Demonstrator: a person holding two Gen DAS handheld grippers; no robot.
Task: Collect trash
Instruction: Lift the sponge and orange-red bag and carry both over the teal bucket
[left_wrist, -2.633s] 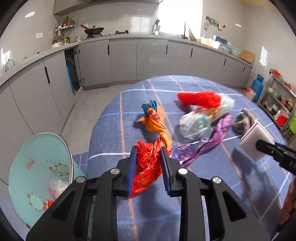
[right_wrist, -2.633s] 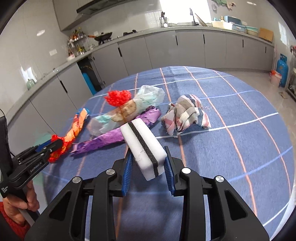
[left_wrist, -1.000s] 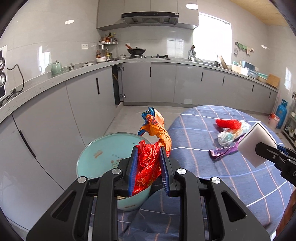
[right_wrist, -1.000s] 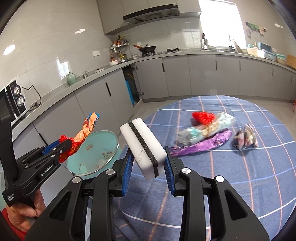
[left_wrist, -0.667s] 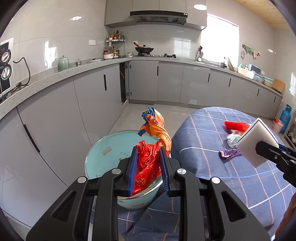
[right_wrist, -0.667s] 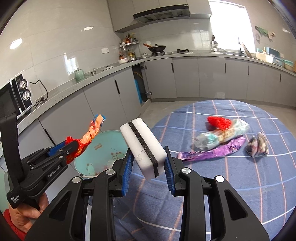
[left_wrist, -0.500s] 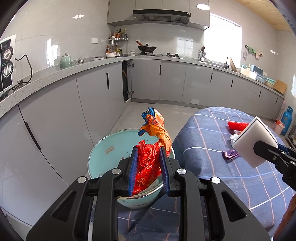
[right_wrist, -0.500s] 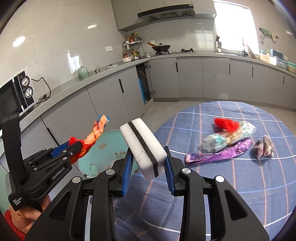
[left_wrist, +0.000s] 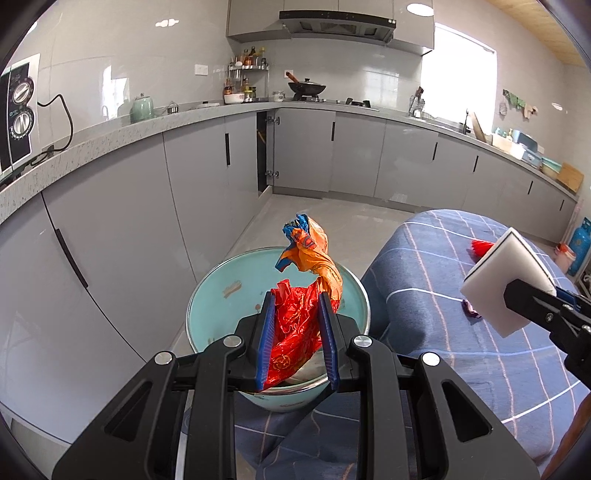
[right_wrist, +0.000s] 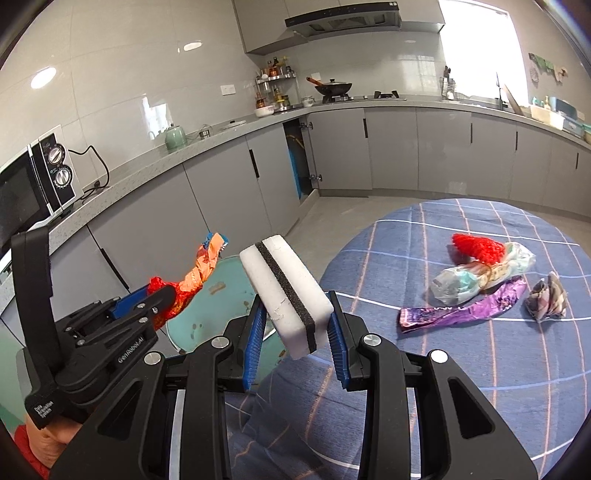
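We see the left gripper (left_wrist: 295, 325) with its fingers (left_wrist: 266, 332) pinching a twisted red and orange wrapper (left_wrist: 308, 291), held above the open mouth of a pale blue bin (left_wrist: 221, 295) that stands on the floor just beside the bench (left_wrist: 443, 280) edge. The right gripper (right_wrist: 295, 332) has its fingers (right_wrist: 255, 339) pinching a white sponge (right_wrist: 286, 291) with a black middle band, held in the air over the bench edge near the bin (right_wrist: 218, 284). On the blue checked bench cloth (right_wrist: 424, 251), well apart from the bin, we note a clear bag (right_wrist: 484, 269) with a red net (right_wrist: 476, 247) on it, a purple wrapper (right_wrist: 461, 312) just beside the bag, and a crumpled cloth (right_wrist: 548, 299) near the wrapper's far end.
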